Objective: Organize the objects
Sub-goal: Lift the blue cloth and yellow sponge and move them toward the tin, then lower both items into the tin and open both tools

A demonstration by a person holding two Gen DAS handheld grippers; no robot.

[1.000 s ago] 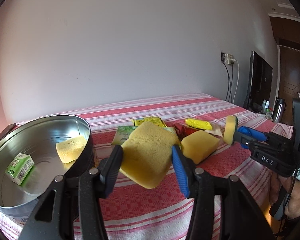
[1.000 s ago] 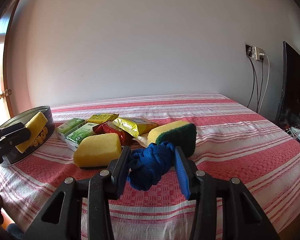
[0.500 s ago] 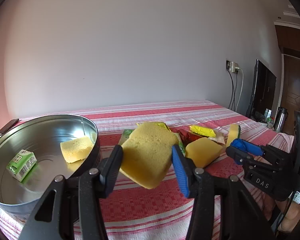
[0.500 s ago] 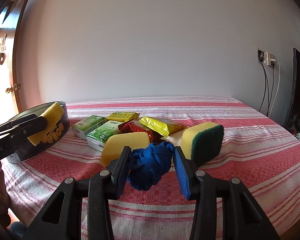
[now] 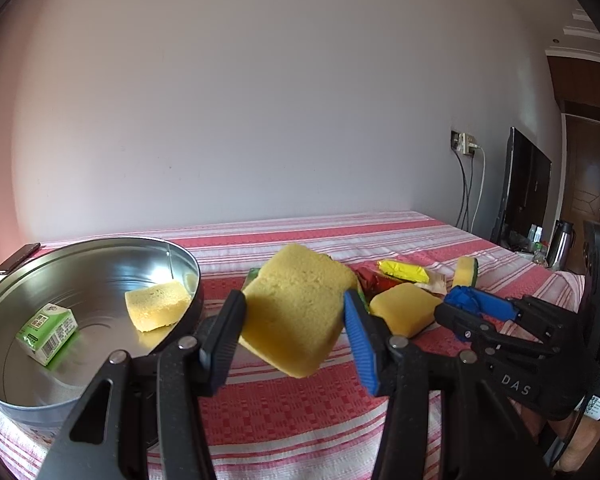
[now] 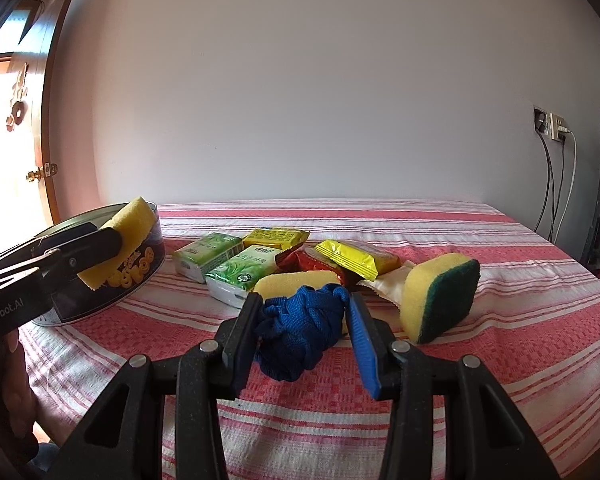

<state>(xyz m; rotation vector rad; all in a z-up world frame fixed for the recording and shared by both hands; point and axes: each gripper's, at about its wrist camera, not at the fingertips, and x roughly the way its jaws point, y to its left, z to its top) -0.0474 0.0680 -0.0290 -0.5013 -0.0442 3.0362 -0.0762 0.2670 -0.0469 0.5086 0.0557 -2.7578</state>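
Note:
My left gripper is shut on a yellow sponge and holds it above the cloth, just right of the round metal tin. The tin holds another yellow sponge and a small green carton. My right gripper is shut on a blue knotted rope, held low over the cloth. The right gripper also shows in the left wrist view. The left gripper with its sponge shows beside the tin in the right wrist view.
On the red striped tablecloth lie a yellow sponge, a yellow-green scouring sponge, two green tissue packs, and yellow and red snack packets. A phone lies behind the tin. A TV stands at right.
My left gripper with the sponge has moved left toward the tin, which sits more central in its view. My right gripper with the rope has drawn back and shifted left of the pile.

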